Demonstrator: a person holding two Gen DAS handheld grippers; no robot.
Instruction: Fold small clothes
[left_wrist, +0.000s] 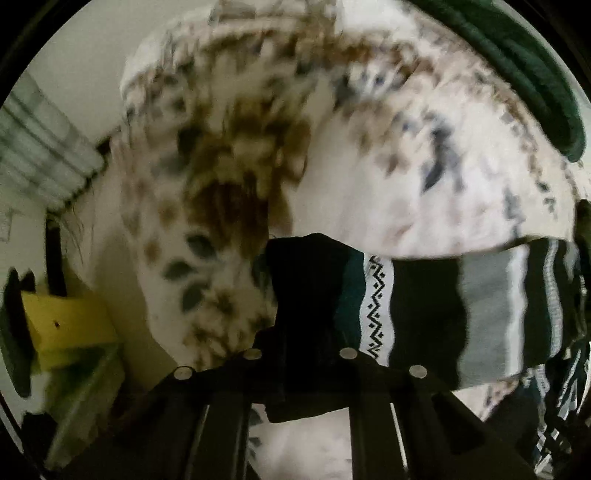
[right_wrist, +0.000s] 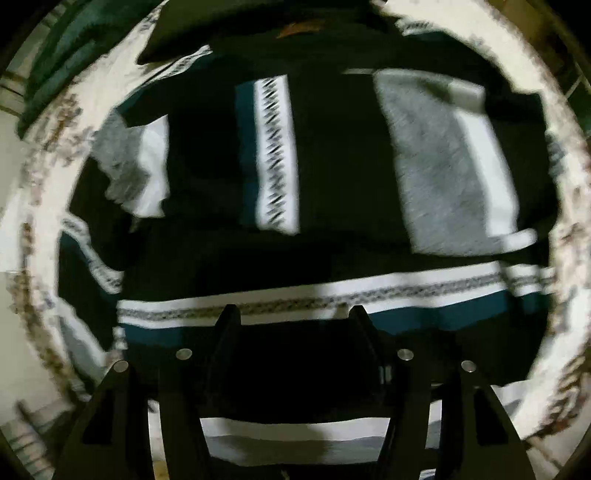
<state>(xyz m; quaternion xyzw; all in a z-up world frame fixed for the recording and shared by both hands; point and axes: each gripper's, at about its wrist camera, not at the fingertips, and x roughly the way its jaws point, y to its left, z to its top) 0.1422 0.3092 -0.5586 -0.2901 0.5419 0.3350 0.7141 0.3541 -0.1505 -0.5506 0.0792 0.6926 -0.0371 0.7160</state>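
A small black sweater with white, grey and teal bands (right_wrist: 332, 177) lies on a floral bedspread (right_wrist: 33, 206). In the left wrist view my left gripper (left_wrist: 299, 354) is shut on a black end of the sweater (left_wrist: 306, 280) and holds it lifted, the banded cloth stretching away to the right. In the right wrist view my right gripper (right_wrist: 291, 314) hovers over the sweater's near part with its fingers apart and nothing between them. One side is folded over the body. Both views are blurred.
The white bedspread with brown and grey leaves (left_wrist: 369, 155) fills the left wrist view. A dark green pillow (left_wrist: 524, 74) lies at the far right. A yellow object (left_wrist: 70, 328) and a striped cloth (left_wrist: 40, 155) sit off the bed's left edge.
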